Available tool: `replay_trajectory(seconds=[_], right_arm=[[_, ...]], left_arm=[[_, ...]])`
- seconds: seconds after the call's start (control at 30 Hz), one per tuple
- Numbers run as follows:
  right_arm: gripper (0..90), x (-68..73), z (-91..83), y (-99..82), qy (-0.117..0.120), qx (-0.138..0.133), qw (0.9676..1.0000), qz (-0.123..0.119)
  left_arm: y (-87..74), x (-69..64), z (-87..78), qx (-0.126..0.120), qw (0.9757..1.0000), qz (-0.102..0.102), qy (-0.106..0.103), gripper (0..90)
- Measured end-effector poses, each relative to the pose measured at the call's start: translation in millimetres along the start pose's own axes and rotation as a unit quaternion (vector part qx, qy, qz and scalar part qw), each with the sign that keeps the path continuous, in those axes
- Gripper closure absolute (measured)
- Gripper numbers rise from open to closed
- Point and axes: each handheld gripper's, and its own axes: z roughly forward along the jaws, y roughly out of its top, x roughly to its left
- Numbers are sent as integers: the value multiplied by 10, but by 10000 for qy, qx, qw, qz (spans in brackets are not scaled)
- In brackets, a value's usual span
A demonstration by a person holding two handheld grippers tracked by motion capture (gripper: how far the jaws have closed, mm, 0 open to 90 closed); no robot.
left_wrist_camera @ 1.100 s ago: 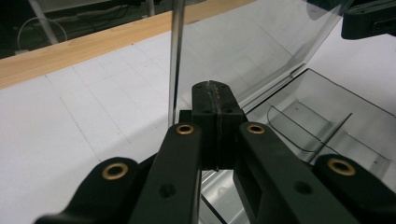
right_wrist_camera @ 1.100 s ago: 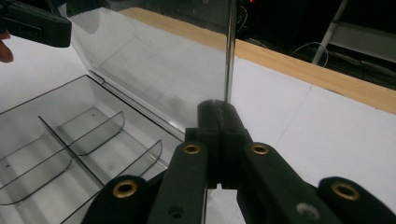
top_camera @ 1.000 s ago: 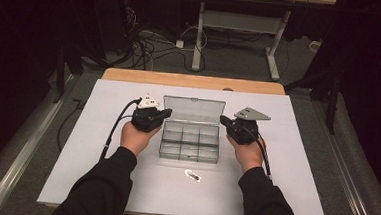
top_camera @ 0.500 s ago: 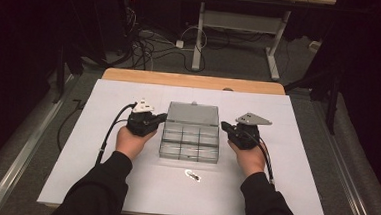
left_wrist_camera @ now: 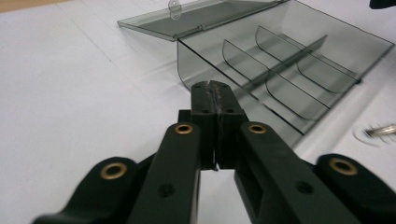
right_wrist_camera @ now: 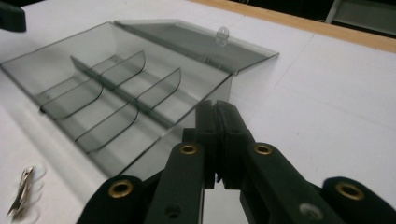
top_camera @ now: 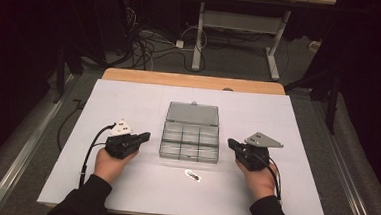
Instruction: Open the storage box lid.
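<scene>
A clear grey compartment box (top_camera: 190, 146) stands in the middle of the white table (top_camera: 129, 98), its lid (top_camera: 193, 113) folded open flat behind it. Its compartments look empty. A small metal piece (top_camera: 193, 176) lies on the table just in front of the box. My left gripper (top_camera: 146, 135) is to the left of the box and points at its side, jaws shut with nothing in them (left_wrist_camera: 215, 86). My right gripper (top_camera: 230, 142) mirrors it on the right, also shut and empty (right_wrist_camera: 215, 105). Neither touches the box (left_wrist_camera: 280, 70) (right_wrist_camera: 107, 88).
The table's far wooden edge (top_camera: 195, 80) lies beyond the white sheet. Cables trail from both grippers toward the person. Behind the table are floor cables (top_camera: 147, 45) and a desk frame (top_camera: 233, 25). The metal piece (left_wrist_camera: 380, 130) (right_wrist_camera: 21, 191) sits between the two hands.
Both hands have drawn back toward the near edge of the table and slightly outward, away from the sides of the box. The box and the metal piece have not moved.
</scene>
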Motion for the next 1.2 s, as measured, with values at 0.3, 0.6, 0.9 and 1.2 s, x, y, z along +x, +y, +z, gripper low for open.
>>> replay_trajectory(seconds=[0.3, 0.6, 0.9, 1.2], right_arm=[[801, 142, -244, -288, 9, 48, 10000, 5], [520, 158, -411, -446, 251, -7, 9995, 208], [235, 167, -452, -463, 255, -132, 9993, 244], [54, 113, -465, -467, 130, -221, 9988, 406]], left_arm=[[-225, -87, -294, -77, 10000, -45, -24, 695], [-349, -196, -404, -48, 9999, -50, -131, 334], [-340, -237, -350, 33, 9999, 132, -88, 141], [-328, -226, -332, 81, 9999, 64, -33, 0]])
